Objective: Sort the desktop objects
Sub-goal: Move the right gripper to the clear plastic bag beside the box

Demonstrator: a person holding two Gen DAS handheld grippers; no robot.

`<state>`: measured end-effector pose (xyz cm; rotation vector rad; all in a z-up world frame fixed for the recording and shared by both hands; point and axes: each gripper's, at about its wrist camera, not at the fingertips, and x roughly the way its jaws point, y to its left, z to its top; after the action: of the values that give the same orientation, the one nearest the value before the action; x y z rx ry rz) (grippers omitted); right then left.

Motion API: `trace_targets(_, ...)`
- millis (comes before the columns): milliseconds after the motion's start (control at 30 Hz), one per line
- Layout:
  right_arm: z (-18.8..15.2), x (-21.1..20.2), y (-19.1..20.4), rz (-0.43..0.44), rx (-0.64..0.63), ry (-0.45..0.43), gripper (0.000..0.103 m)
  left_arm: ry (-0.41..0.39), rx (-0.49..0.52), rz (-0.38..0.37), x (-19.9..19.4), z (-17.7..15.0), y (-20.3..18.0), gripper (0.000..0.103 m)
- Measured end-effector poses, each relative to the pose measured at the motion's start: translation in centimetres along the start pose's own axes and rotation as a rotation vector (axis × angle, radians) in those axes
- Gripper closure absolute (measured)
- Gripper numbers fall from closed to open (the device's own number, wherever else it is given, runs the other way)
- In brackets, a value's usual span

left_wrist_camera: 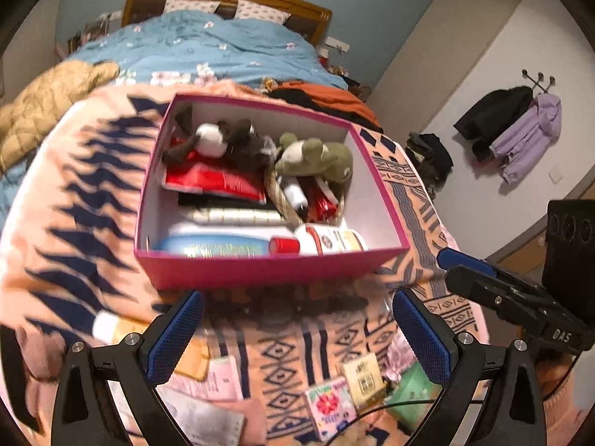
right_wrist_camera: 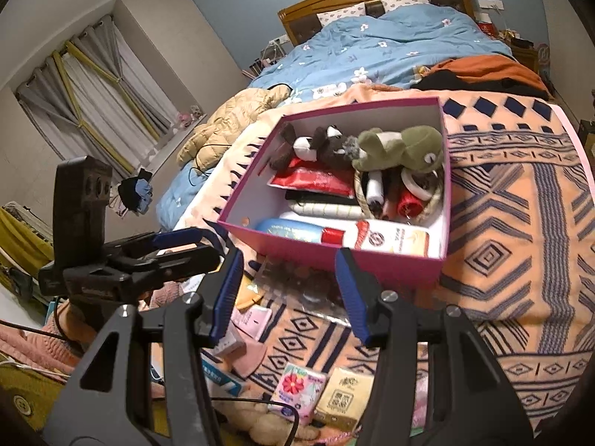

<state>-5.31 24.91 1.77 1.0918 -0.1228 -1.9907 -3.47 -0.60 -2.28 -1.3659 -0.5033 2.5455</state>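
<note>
A pink box (left_wrist_camera: 260, 271) (right_wrist_camera: 372, 262) stands on the patterned blanket. It holds a dark plush toy (left_wrist_camera: 230, 141), a green plush toy (left_wrist_camera: 316, 158) (right_wrist_camera: 401, 146), a red packet (left_wrist_camera: 212, 180), a blue tube (left_wrist_camera: 215, 247) and a white bottle (left_wrist_camera: 327, 239) (right_wrist_camera: 390, 239). My left gripper (left_wrist_camera: 297, 329) is open and empty, just in front of the box. My right gripper (right_wrist_camera: 290, 290) is open and empty, over a clear plastic bag (right_wrist_camera: 301, 290) before the box. It shows at the right in the left wrist view (left_wrist_camera: 468, 271). Tissue packs (left_wrist_camera: 331, 407) (right_wrist_camera: 297, 390) lie nearer.
The blanket (right_wrist_camera: 520, 223) covers the bed's foot. A blue duvet (left_wrist_camera: 208, 52), a tan jacket (left_wrist_camera: 44, 107) and an orange cloth (left_wrist_camera: 327, 98) lie beyond the box. Paper slips (left_wrist_camera: 223, 375) and small packs lie near the fingers. Coats (left_wrist_camera: 520, 130) hang on the right wall.
</note>
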Motion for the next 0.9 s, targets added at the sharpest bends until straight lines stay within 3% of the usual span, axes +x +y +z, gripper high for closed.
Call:
trace_targets(67,-0.8,-0.4,-0.7,-0.015,0.02,0.007,0.05,0.012,-0.004,0.038,0.1,-1.0,0.3,0.0)
trace_targets(300,-3.7,-1.0,-3.0,-0.059,0.096,0.047,0.05,0.118,0.032,0.065,1.6,-3.8,-0.1,0.0)
trace_targets(567,-7.2,-0.2,-4.4,-0.073,0.147,0.12,0.05,0.24,0.092,0.003,4.4,-5.9,-2.3,0.0)
trace_targets(900,-10.0,0.1,-6.2,-0.1,0.21,0.171,0.05,0.349,0.151,-0.006,7.3,-7.9,-4.0,0.0)
